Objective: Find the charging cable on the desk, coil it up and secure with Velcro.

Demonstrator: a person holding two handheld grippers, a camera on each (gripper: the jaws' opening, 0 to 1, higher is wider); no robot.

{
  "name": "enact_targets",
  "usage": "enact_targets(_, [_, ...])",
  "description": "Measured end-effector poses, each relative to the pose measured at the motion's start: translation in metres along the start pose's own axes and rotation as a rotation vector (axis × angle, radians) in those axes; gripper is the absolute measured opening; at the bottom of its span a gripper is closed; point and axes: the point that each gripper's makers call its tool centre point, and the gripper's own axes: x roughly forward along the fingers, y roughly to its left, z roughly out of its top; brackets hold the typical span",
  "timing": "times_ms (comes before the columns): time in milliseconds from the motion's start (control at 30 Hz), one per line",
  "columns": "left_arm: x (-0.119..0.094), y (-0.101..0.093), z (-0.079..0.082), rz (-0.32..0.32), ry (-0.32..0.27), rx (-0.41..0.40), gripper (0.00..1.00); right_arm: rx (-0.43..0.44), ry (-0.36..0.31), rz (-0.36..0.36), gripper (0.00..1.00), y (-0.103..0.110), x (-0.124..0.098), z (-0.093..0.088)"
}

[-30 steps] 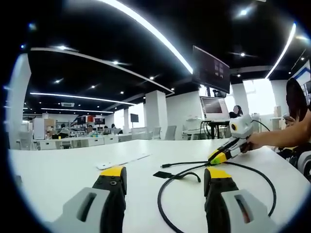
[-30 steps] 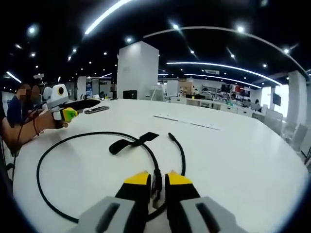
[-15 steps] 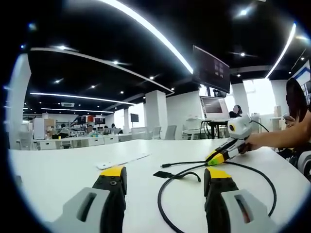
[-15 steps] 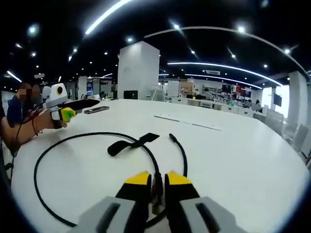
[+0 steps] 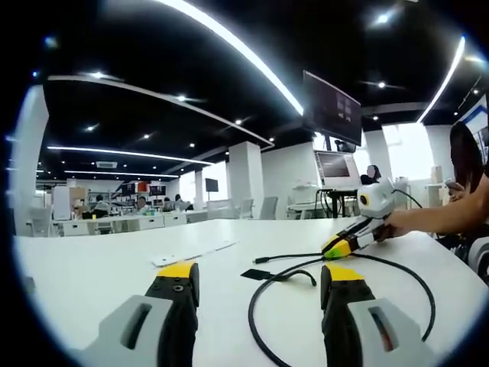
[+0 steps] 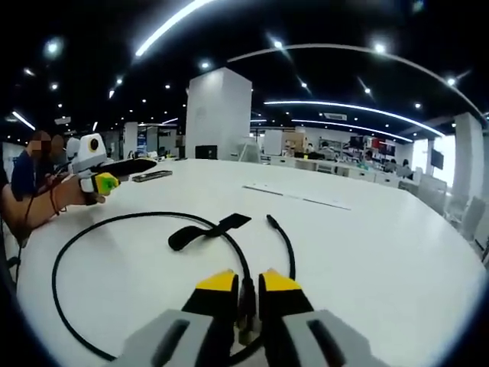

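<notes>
A black charging cable [image 5: 250, 313] lies in a wide loop on the white desk [image 5: 92, 267]. A black Velcro strap [image 5: 263, 274] rests inside the loop. My left gripper [image 5: 260, 281] hovers open over the loop's near side, its jaws wide apart and holding nothing. Coming in from the right, my right gripper [image 5: 336, 247] pinches the cable. In the right gripper view, my right gripper [image 6: 246, 284] is shut on the cable's plug end [image 6: 246, 297]. The cable [image 6: 55, 271] curves away to the left, the strap [image 6: 202, 231] lies flat, and the free end [image 6: 271, 220] points away. A hand holds the left gripper [image 6: 103, 182] at the far left.
White strips [image 5: 195, 254] [image 6: 298, 195] lie farther out on the desk. A dark flat object [image 6: 151, 175] sits near the left gripper. A monitor [image 5: 336, 164] and a hanging screen [image 5: 330, 107] stand beyond the desk. The person's arm [image 5: 451, 214] reaches in from the right.
My right gripper has drifted slightly left along the desk with the cable end, nudging the loop. The left gripper has stayed still and open.
</notes>
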Motion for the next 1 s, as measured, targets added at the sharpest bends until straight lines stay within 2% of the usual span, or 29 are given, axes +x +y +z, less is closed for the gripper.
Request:
enact_targets(300, [0.0002,-0.0015,-0.0017,-0.003,0.009,0.004,0.64,0.016,-0.044,0.021,0.12,-0.0001,0.0026,0.0112])
enact_targets(667, [0.001,-0.0037,0.0001,-0.005,0.01,0.016,0.64,-0.001,-0.059,0.037,0.11,0.0017,0.0019,0.0103])
enact_targets(867, [0.001,-0.0021,-0.0027,-0.001,0.02,0.021,0.64,-0.04,-0.048,0.051,0.1,0.0026,0.0073,0.0116])
enact_targets(1000, [0.0009,-0.0014,-0.0042,0.002,0.027,0.027,0.64,-0.043,-0.033,0.062,0.09,0.0033,0.0077,0.0063])
